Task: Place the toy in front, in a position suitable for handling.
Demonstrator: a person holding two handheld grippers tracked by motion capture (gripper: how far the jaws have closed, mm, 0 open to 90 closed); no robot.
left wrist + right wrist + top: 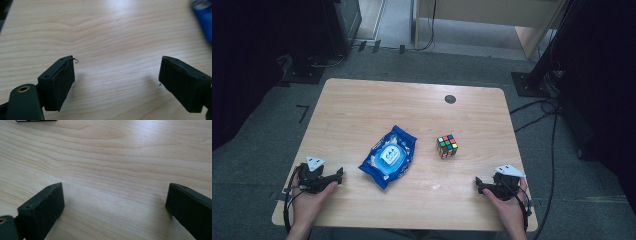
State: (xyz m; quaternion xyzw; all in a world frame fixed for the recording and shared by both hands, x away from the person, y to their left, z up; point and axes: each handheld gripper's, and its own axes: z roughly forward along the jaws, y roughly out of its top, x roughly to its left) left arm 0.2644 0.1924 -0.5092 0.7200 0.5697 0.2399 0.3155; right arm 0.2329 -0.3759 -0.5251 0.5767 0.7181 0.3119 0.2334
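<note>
Left gripper (337, 176) sits at the near-left corner of the bench (362, 100), jaws wide open with nothing but bare wood between them, pointing toward the blue wet-wipes pack (388, 156), which lies flat near the bench middle, slightly toward the near-left, close to that gripper but apart from it. Right gripper (478, 184) sits at the near-right corner, jaws likewise spread wide and holding nothing, facing inward along the near edge. Rubik's cube (447, 146) stands just right of the pack, not touching it, well apart from both grippers; small dark round hole (450, 99) near the far edge.
</note>
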